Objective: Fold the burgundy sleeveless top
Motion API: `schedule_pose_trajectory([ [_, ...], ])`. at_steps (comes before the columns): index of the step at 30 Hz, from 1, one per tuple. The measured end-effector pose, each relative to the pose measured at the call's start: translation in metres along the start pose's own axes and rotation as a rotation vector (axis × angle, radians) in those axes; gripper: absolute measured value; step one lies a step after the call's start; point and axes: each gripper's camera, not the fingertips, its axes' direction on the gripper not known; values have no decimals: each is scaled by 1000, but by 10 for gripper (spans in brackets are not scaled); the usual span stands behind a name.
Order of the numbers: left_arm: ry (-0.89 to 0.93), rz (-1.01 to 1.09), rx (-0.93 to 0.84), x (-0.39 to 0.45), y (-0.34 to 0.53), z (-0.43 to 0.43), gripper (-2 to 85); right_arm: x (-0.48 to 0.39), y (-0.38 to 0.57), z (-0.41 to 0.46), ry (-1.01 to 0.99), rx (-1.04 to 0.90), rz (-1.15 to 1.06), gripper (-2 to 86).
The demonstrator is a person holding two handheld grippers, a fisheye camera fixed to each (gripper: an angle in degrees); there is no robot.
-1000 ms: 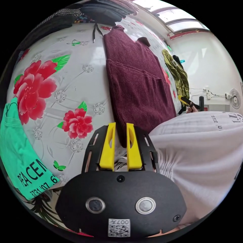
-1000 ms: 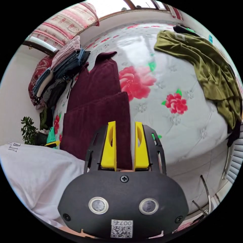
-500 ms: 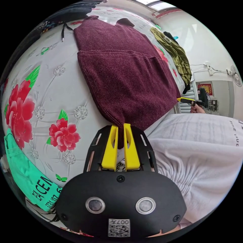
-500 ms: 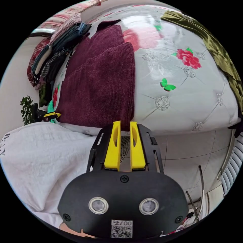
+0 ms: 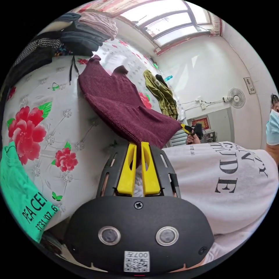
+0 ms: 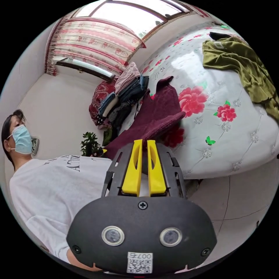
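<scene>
Currently the left gripper (image 5: 138, 144) is clamped on the near folded edge of the burgundy knitted sleeveless top (image 5: 116, 101), lifted off the floral quilted bed (image 5: 58, 116) toward 12 o'clock; the right gripper (image 6: 144, 142) likewise grips the top (image 6: 157, 113).

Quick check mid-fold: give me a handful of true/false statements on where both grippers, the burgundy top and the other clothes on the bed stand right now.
1. The left gripper is shut on the burgundy top. True.
2. The right gripper hangs open, away from the top. False: its jaws are closed on the near folded edge of the top.
3. The near end of the top is lifted off the floral bed cover. True; the far end with the straps lies on the bed.
4. The olive green garment lies on top of the burgundy top. False: it lies apart, further along the bed.
5. The green T-shirt is held in a gripper. False: it lies at the bed's edge.
</scene>
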Motion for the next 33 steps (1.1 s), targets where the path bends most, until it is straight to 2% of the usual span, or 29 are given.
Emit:
schedule_pose_trajectory([
  [3,94,-100,27,-7,11,-14,-1,15,19,-34,-109,66,100,2],
  [7,149,-217,21,-29,-2,-16,0,40,8,-40,-199,64,233,1],
  [12,188,-292,84,-78,-83,-17,13,59,-75,0,-250,42,275,4],
  [14,163,-345,133,-105,-121,-15,23,64,-140,30,-244,58,250,8],
  [17,68,-466,266,-151,-177,-4,67,73,-225,80,-78,104,199,21],
  [20,-27,-559,378,-172,-199,6,121,94,-280,140,89,69,192,35],
  [22,-52,-551,365,-172,-205,16,131,99,-286,168,163,46,178,42],
  [24,-132,-442,262,-164,-207,38,132,99,-276,196,205,19,129,47],
  [28,-283,-330,115,-150,-190,78,118,103,-214,278,364,-152,4,54],
  [30,-340,-285,122,-139,-178,88,103,99,-197,311,441,-235,-31,57],
  [33,-353,-236,158,-128,-178,90,96,56,-216,344,539,-210,-225,64],
])
